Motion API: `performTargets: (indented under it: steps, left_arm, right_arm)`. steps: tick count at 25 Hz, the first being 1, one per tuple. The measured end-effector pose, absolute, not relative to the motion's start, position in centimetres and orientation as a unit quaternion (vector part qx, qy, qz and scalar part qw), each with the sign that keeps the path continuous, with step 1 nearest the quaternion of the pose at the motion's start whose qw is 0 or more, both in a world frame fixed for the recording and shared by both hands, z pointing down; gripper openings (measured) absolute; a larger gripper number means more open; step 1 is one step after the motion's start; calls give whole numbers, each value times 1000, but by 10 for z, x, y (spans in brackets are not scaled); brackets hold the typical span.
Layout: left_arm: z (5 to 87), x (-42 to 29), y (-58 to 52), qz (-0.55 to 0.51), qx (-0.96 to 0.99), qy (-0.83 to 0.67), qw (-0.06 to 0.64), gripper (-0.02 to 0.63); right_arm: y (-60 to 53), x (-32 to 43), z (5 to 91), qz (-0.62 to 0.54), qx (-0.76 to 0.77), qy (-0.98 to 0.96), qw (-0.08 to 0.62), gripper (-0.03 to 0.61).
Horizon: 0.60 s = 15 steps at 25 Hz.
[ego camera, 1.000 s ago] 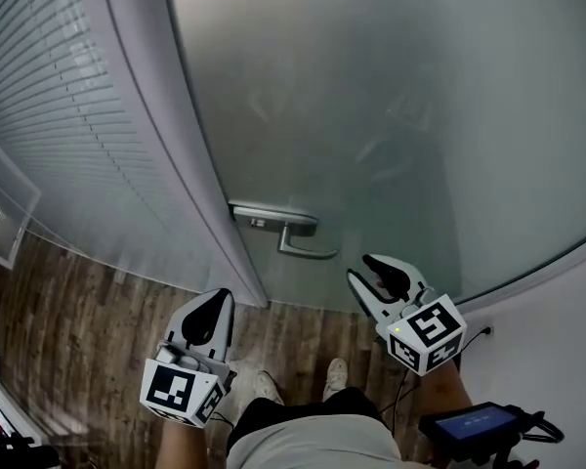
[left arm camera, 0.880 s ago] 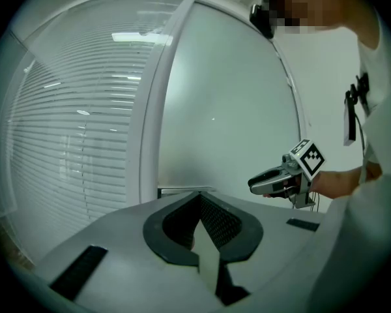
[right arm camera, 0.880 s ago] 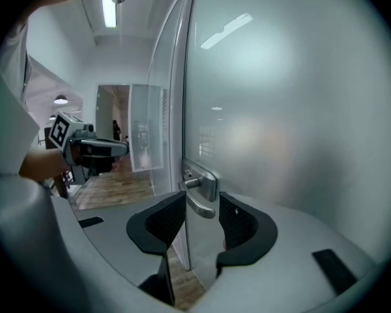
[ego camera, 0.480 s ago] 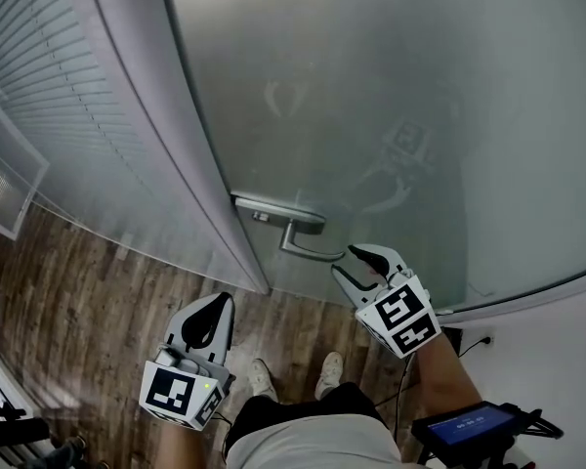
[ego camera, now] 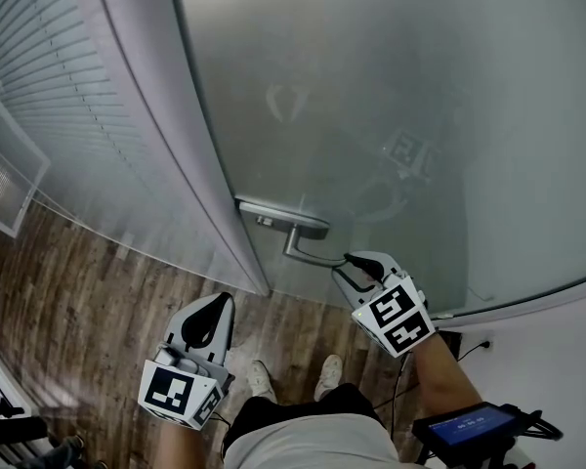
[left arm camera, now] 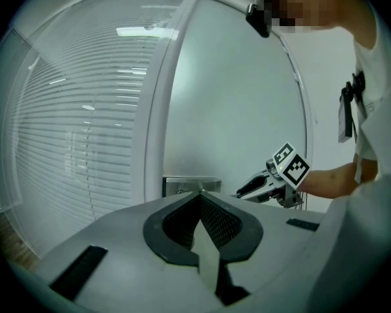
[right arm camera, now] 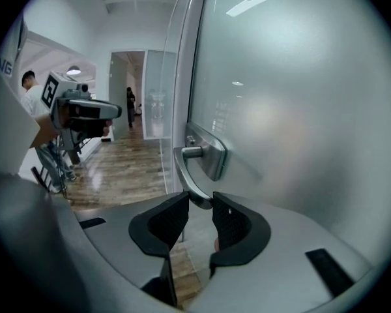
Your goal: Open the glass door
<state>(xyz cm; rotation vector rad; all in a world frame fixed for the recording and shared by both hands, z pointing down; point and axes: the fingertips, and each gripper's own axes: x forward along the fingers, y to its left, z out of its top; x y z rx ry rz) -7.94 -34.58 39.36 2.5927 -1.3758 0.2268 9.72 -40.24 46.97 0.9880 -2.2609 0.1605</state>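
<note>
Left jaws: closed tip to tip, nothing between them. The left gripper [ego camera: 215, 307] hangs low in the head view, well apart from the door and pointing towards it.
Right jaws: the right gripper [ego camera: 355, 262] has just been closing them. The jaw tips sit either side of the free end of the handle [ego camera: 307, 254], and the lever fills the gap between them.
Blinds [ego camera: 59, 96]: slatted panel behind glass at far left, slats level.
Door frame [ego camera: 181, 174]: pale grey post running between the blinds and the door.
Glass door [ego camera: 371, 96]: frosted, shut against the frame. It carries faint reflections of both grippers.
Handle: metal lever on a plate at the door's left edge, just beside the frame. In the right gripper view the lever curves down from the plate into the jaw tips.
Floor [ego camera: 88, 320]: wood planks.
Shoes [ego camera: 333, 371]: the person's feet, between the two grippers and below them in the head view.
Device [ego camera: 469, 425]: dark unit with a blue screen at lower right, near the right forearm.
</note>
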Motion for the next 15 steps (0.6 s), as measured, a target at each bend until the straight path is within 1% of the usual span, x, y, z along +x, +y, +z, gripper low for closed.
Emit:
performTargets:
  steps: [5,10,15]
  left_arm:
    - [395,-75,-353,73,882,-456,99,0]
    - [392,-68,-352,64,887,-446,103,0]
    - [392,-67,-345,63,888,-445,99,0]
  right_arm:
    - [-406,96,484,77,387,-862,320,118]
    - [-409,90,513,119,385,-868,291,118]
    - [-417,93,517,123,401,-865,277,120]
